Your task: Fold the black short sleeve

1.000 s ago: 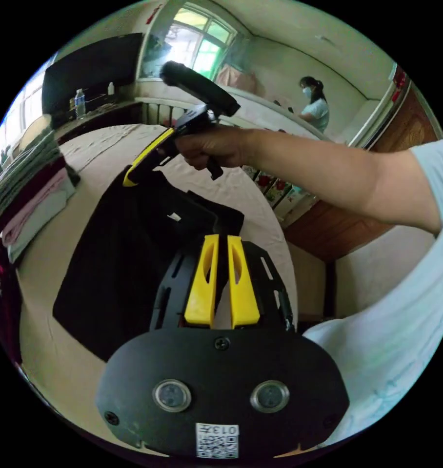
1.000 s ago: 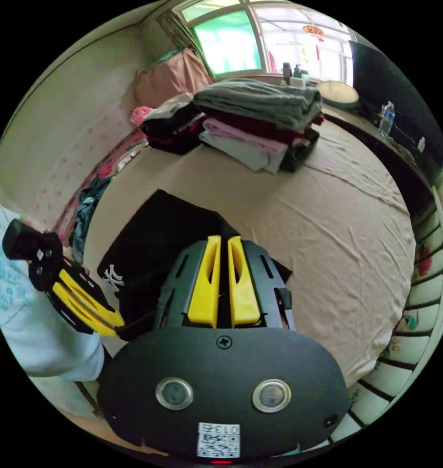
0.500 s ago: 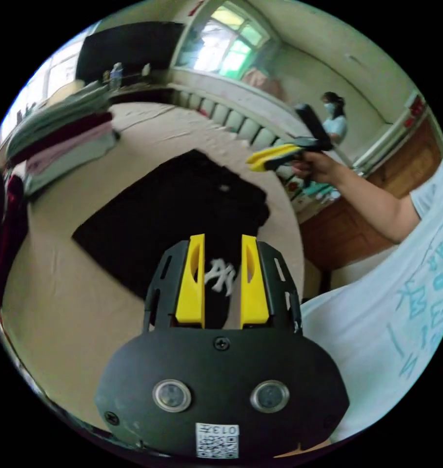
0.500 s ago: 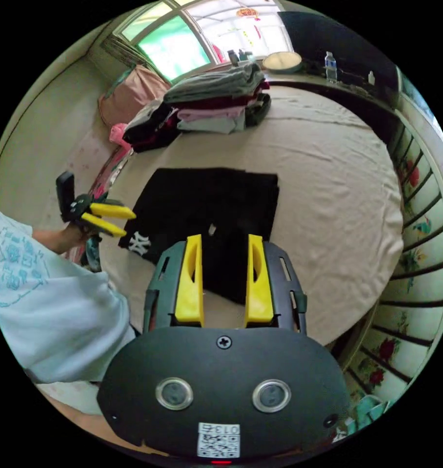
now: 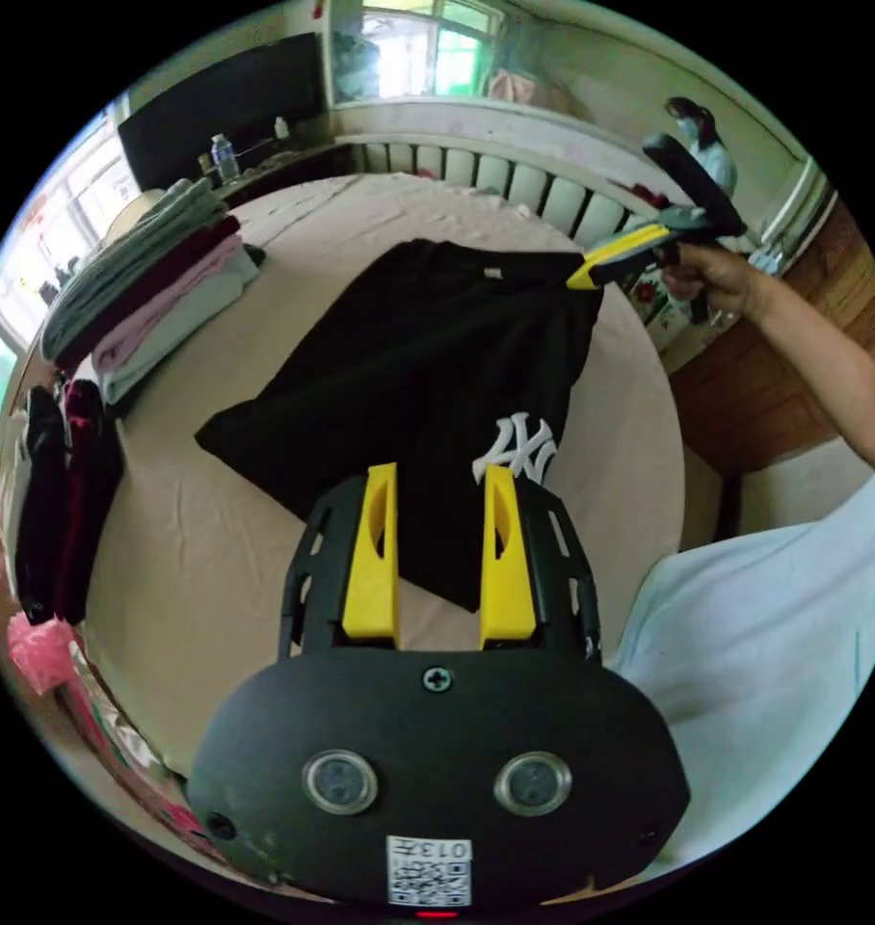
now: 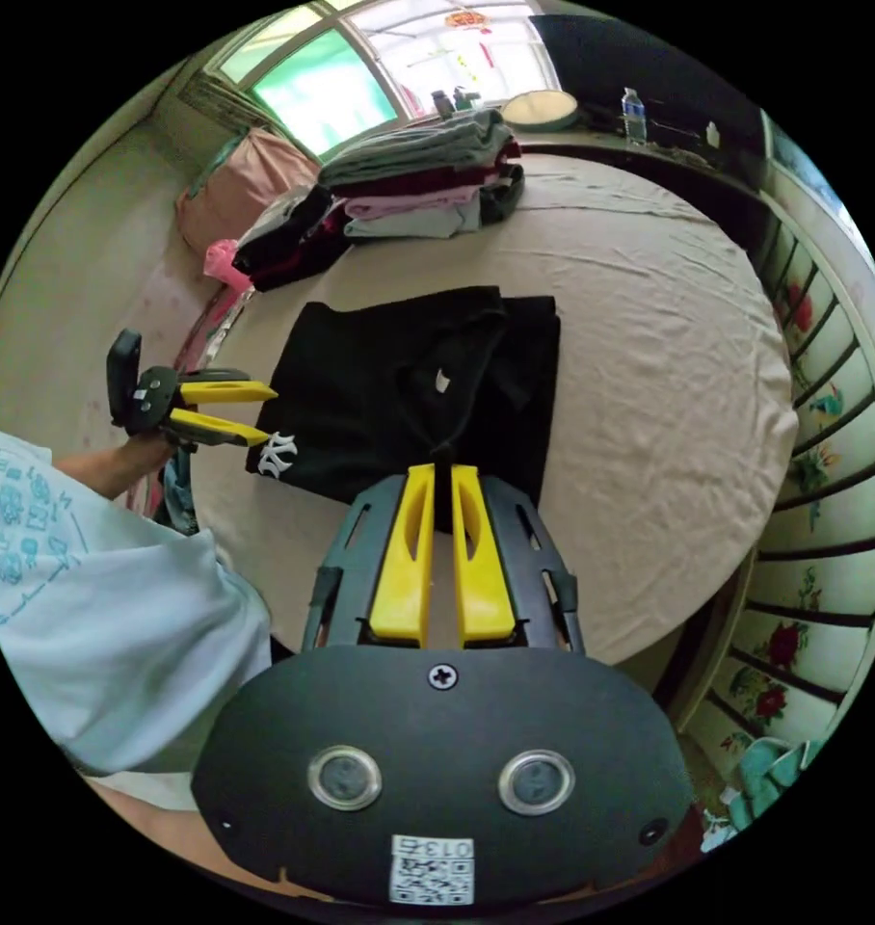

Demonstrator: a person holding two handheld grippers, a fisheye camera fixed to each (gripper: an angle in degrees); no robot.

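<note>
Right gripper (image 6: 442, 482) is seen with its jaws pressed nearly together on a black edge of the shirt (image 6: 380, 385), a narrow pinch of cloth rising between the yellow tips. From the left gripper view the same tool (image 5: 584, 277) is seen at the shirt's far corner, held in a hand (image 5: 715, 279), with the cloth pulled up slightly toward it. Left gripper (image 5: 437, 482) is held with its jaws spread and nothing between them; it hangs above the near hem, and in the right gripper view it (image 6: 262, 416) is seen just beside the shirt's edge, close to the white logo (image 6: 277, 453).

Judged from this, a sleeve-side edge is being taken up for folding over the body. The step is best done if the pinched edge is lifted only a little, carried straight across and laid flat, so that the fold line stays parallel to the long side. The spread left gripper could be closed on the matching hem edge first, so that both ends travel together and no diagonal crease is dragged in. A thin pinch may slip, so the grip should be checked before any pull.

Beyond the right gripper's tips the shirt is spread on the beige bed (image 6: 649, 366), seemingly already doubled into a rough rectangle, with a small white tag (image 6: 441, 382) near its middle. Further off, well apart from the shirt, a stack of folded clothes (image 6: 428, 183) is seen by the window.
</note>
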